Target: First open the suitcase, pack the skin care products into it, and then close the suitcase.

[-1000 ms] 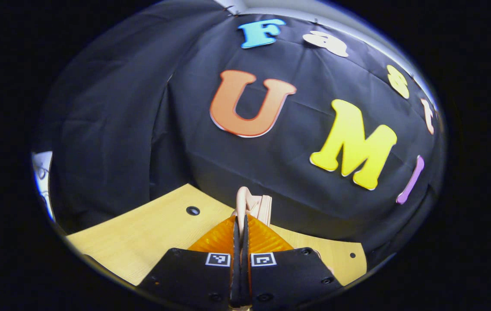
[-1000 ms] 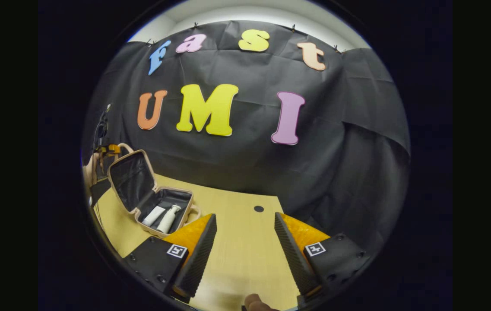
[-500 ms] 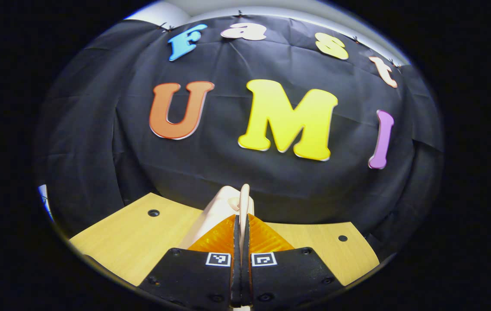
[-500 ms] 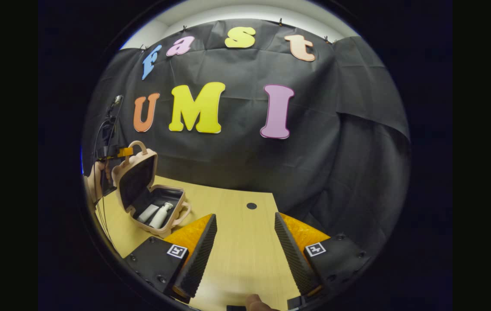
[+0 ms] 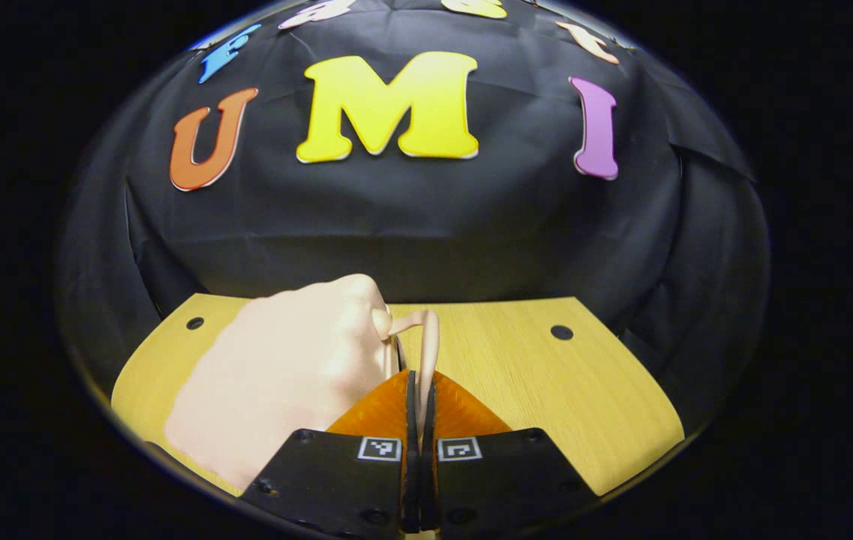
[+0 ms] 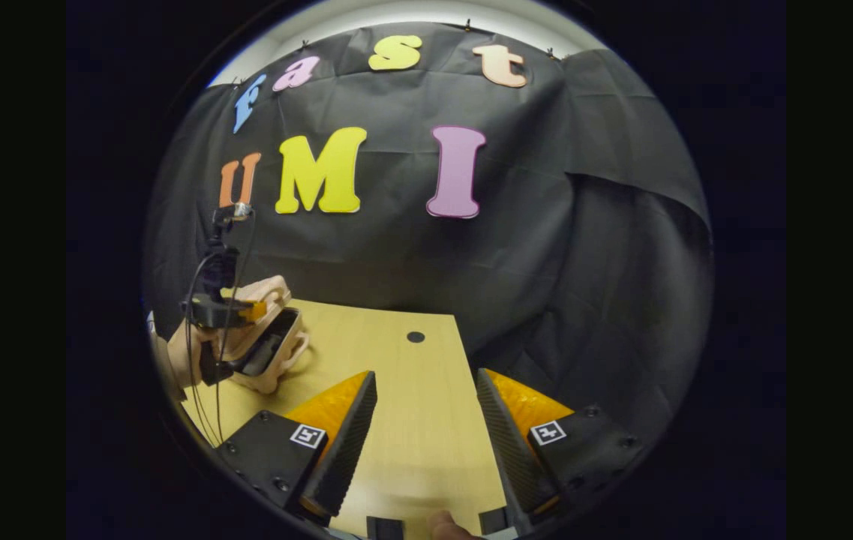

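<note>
At the desk's (image 6: pixel 396 390) left end, in the right gripper view, the pale suitcase (image 6: pixel 265 341) stands partly open, lid tilted low. The left hand-held gripper (image 5: pixel 418 382) is clamped on the lid's handle (image 5: pixel 426 341). The right hand-held gripper (image 6: pixel 426 420) hovers wide apart over bare desk

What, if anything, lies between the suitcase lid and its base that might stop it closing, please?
Nothing visible does. In the right gripper view, the lid hangs partly lowered over the base, held at its handle by the left claw. The narrow gap looks dark, so the interior is hard to judge.
</note>
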Demonstrator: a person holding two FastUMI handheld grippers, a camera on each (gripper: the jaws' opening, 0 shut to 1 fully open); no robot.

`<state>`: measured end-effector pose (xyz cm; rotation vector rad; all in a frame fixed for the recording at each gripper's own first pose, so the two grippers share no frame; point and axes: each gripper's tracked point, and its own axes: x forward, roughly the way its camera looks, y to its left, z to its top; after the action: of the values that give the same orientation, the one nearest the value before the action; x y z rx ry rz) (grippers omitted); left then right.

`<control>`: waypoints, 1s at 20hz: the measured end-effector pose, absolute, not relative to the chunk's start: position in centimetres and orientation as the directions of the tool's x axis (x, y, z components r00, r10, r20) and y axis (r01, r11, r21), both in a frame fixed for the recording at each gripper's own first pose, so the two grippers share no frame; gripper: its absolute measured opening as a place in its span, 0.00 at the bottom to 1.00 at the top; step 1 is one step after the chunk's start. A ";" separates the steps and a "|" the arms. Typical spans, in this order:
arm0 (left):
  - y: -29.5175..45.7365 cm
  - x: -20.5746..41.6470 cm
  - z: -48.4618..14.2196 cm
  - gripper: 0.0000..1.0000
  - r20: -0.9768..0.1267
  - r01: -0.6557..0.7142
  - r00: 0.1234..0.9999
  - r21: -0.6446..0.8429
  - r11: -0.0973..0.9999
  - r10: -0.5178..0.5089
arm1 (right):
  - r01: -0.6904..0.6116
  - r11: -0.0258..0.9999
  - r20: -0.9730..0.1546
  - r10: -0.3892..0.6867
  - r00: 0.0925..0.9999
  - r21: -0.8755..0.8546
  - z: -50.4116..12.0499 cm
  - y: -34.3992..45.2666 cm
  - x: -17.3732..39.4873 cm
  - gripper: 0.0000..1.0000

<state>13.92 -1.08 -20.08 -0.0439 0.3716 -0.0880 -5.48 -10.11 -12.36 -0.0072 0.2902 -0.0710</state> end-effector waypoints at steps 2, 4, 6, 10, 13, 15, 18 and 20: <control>-1.9 14.2 -22.4 0.04 -0.401 0.087 0.911 -0.047 0.995 -0.098 | 0.077 0.997 -0.300 -0.078 0.951 -0.016 -13.1 -10.8 -6.0 0.80; -2.6 14.6 -24.0 0.04 -0.440 0.097 0.893 -0.019 0.995 -0.095 | 0.085 0.996 -0.314 -0.085 0.945 -0.014 -13.7 -11.4 -6.3 0.80; -3.1 14.8 -24.3 0.06 -0.443 0.096 0.893 0.021 0.995 -0.077 | 0.089 0.996 -0.326 -0.087 0.941 -0.010 -14.2 -11.8 -6.6 0.80; -4.3 13.6 -24.5 0.35 -0.478 0.109 0.873 -0.006 0.994 -0.098 | 0.088 0.996 -0.311 -0.085 0.947 -0.007 -13.6 -12.4 -6.8 0.80; -3.0 12.4 -20.5 0.75 -0.432 0.040 0.901 0.001 0.999 -0.036 | 0.075 0.997 -0.264 -0.074 0.962 -0.005 -11.8 -12.2 -6.3 0.80; -1.6 11.0 -16.5 0.94 -0.358 0.001 0.934 0.018 1.000 0.006 | 0.055 0.998 -0.231 -0.052 0.971 0.005 -10.4 -11.7 -5.7 0.80; 0.5 7.8 -10.5 0.98 -0.237 -0.050 0.970 0.049 0.998 0.060 | 0.027 0.999 -0.191 -0.023 0.981 0.019 -8.2 -10.0 -4.8 0.80; 3.0 5.5 -6.3 0.98 -0.144 -0.113 0.982 0.097 0.989 0.126 | 0.012 1.000 -0.151 -0.008 0.988 0.027 -6.5 -8.4 -4.2 0.80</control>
<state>5.50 3.05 -6.31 0.0890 0.1502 0.1205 -4.19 -8.43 -6.48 0.0276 0.1520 -0.0102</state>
